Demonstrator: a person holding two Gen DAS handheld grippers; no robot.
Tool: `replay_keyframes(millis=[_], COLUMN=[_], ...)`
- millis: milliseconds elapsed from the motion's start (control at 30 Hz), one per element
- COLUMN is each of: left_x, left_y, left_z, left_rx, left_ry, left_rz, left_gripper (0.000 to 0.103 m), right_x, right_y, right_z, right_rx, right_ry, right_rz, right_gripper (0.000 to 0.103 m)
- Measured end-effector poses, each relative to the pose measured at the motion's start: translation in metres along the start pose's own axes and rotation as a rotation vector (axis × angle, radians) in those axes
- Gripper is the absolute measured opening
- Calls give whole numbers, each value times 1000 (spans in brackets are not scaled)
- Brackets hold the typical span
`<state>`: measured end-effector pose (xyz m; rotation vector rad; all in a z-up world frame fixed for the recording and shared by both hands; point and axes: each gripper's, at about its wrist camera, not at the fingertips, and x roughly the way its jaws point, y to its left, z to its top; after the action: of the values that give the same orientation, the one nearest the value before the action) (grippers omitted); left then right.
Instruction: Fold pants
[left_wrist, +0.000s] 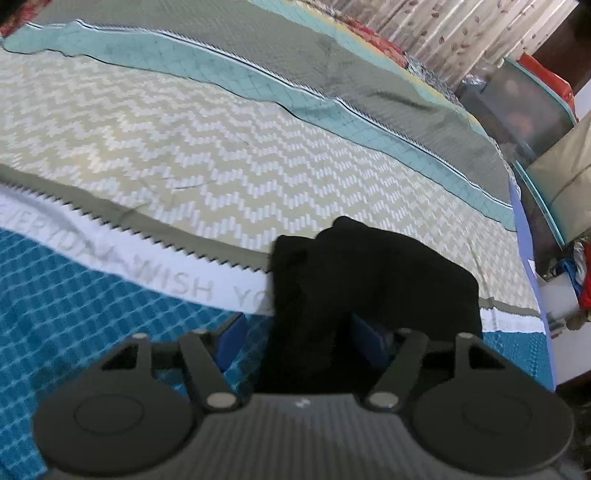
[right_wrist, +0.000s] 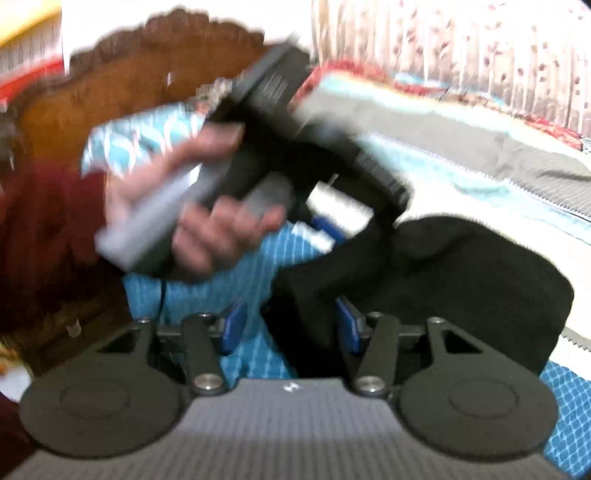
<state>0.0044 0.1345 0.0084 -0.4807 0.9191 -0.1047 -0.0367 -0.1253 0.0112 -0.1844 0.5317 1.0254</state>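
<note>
The black pants (left_wrist: 373, 273) lie as a folded bundle on the patterned bedspread (left_wrist: 177, 147), near the bed's right edge. My left gripper (left_wrist: 299, 334) is open, its blue pads standing wide apart with a strip of the black cloth loose between them. In the right wrist view the pants (right_wrist: 465, 291) bulk to the right. My right gripper (right_wrist: 291, 323) is open too, with the cloth's left part lying between its pads. A person's hand (right_wrist: 218, 221) holds the left tool just beyond, blurred, with one of its blue fingertips (right_wrist: 325, 226) at the bundle's far edge.
A carved wooden headboard (right_wrist: 110, 88) stands at the left in the right wrist view. A curtain (left_wrist: 461, 29) hangs behind the bed. A clear storage box (left_wrist: 517, 110) and coloured clutter (left_wrist: 580, 273) sit past the bed's right edge (left_wrist: 532, 288).
</note>
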Motion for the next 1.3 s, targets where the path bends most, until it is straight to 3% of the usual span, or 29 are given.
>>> replay_keyframes(millis=[133,200,300,467,700,967,1300], left_x=[-17,-17,1,-7,-20,-24,-31], left_y=[0,-1,-3,-18,-33,-35,-40], left_z=[-17,-25,-30,-39,-46,-57,-66], left_rx=[52,89,139,232,251,242,254], left_ry=[-40,-34,2,-57,-74,-65,-63], left_rz=[45,106,215,310,367,392,411], left_gripper=[73,74,78,79,78,78,78], right_x=[-3,20,53,17,-35,-43,-26], right_y=[-18,-21,-27,-18,-45,-59,-70], right_z=[4,-1,-25,-18,-19,-38,-46], right_rx=[70,130,214,222,374,523,584], right_ry=[-21,72,244,154,45,67,124], right_rz=[-39,-50,-54,-25,-144,-186,-205], right_gripper=[52,44,42,43,43,43,44])
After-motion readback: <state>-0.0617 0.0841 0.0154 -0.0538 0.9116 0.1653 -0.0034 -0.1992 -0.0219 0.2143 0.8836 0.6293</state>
